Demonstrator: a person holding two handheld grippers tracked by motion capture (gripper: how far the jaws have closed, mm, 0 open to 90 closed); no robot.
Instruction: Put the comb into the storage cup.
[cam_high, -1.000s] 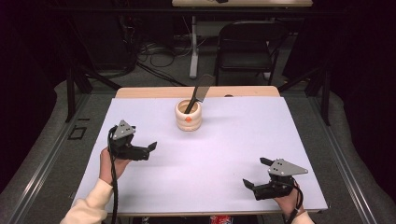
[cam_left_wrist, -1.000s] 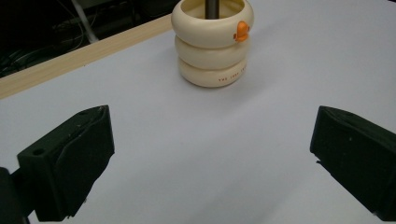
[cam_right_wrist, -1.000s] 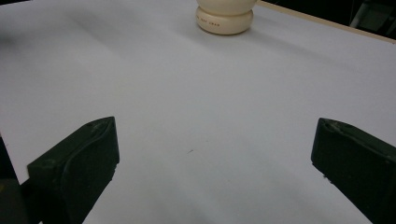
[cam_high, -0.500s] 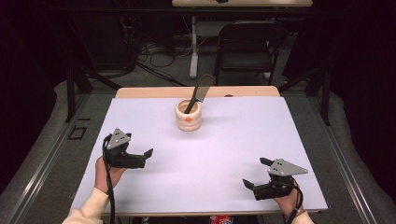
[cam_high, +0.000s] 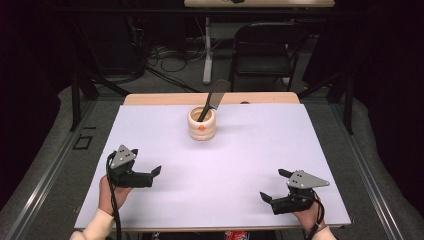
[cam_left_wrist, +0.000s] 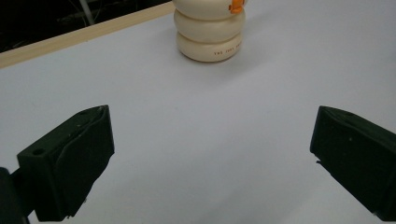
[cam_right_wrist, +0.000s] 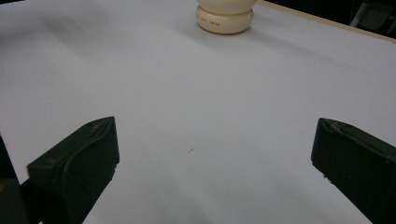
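Observation:
A cream ribbed holder (cam_high: 201, 126) with an orange spot stands at the back middle of the white table (cam_high: 260, 145). A dark flat utensil (cam_high: 214, 98) leans out of it. My left gripper (cam_high: 151, 175) is open at the front left, with nothing between its jaws. My right gripper (cam_high: 273, 185) is open at the front right, also with nothing in it. In the left gripper view, the holder (cam_left_wrist: 210, 33) stands far ahead of the wide-open left gripper (cam_left_wrist: 210, 158). The right gripper view has the holder (cam_right_wrist: 225, 18) at the top, well beyond the right gripper (cam_right_wrist: 215, 163).
A wooden strip (cam_high: 165, 99) runs along the table's far edge. Behind it stand a dark folding chair (cam_high: 265, 47) and a table leg, with cables on the floor (cam_high: 165, 60). Grey floor borders both sides.
My left gripper has drawn back toward the near edge and slightly left, still open. The right gripper and the holder have stayed where they were.

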